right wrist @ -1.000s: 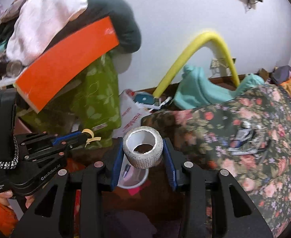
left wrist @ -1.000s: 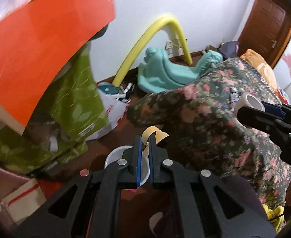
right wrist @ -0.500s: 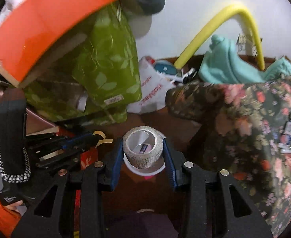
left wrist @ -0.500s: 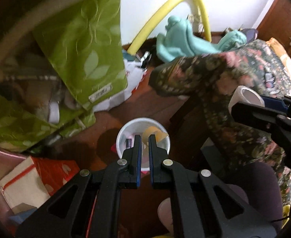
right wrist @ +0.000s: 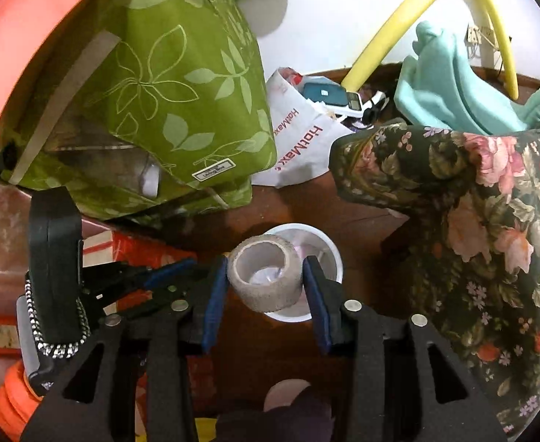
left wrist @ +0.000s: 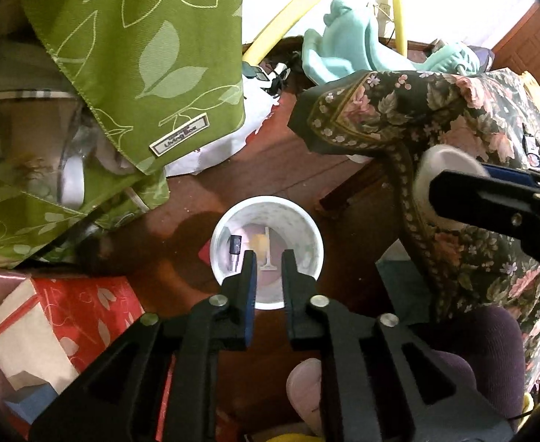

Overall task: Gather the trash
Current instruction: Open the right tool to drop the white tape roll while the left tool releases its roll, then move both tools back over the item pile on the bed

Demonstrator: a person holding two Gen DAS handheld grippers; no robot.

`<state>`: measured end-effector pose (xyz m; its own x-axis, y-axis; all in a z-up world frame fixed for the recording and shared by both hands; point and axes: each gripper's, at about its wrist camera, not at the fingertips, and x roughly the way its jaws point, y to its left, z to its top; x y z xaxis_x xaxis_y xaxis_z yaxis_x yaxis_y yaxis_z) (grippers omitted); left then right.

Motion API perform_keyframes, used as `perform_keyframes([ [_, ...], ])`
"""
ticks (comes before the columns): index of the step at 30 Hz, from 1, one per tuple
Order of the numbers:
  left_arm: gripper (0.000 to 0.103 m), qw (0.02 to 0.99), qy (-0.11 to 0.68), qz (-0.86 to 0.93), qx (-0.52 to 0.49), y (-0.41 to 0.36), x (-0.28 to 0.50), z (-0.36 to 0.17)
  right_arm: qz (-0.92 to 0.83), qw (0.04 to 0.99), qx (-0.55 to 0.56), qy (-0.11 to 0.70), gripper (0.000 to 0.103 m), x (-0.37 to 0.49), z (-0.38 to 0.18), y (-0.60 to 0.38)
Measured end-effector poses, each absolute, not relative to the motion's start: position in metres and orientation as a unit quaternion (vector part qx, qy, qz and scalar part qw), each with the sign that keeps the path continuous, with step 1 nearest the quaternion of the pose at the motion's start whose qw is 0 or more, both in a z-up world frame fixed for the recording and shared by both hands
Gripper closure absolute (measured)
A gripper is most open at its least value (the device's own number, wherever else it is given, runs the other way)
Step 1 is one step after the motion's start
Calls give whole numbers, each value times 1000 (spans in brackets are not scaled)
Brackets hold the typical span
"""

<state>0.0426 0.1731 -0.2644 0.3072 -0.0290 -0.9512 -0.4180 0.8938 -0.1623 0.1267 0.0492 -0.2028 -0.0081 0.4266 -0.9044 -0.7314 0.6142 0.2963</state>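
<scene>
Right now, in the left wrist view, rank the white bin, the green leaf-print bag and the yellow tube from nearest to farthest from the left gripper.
1. White bin: directly beneath the left gripper, whose jaws are opening with nothing between them.
2. Green leaf-print bag: up and to the left, beside the floor space.
3. Yellow tube: farthest, arching against the back wall.

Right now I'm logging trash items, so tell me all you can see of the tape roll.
The tape roll is a short, wide ring of grey-beige, cloth-like tape on a pale core, hollow through the middle. It sits tilted between the right gripper's blue pads, whose jaws are opening, directly above the white bin on the floor.
</scene>
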Motion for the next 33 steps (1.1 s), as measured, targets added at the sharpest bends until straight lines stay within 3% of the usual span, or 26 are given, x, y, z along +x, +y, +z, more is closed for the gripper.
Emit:
perform_keyframes([
  [3,89,784,577,117,-194,171,43,-264,416,692,-137,574,56,128,-204,50],
  [12,88,795,568,111,-182,163,39,-246,414,699,-144,565,56,123,-194,39],
  [33,88,870,469,95,-121,89,52,-127,378,795,-95,466,56,123,-96,-67],
])
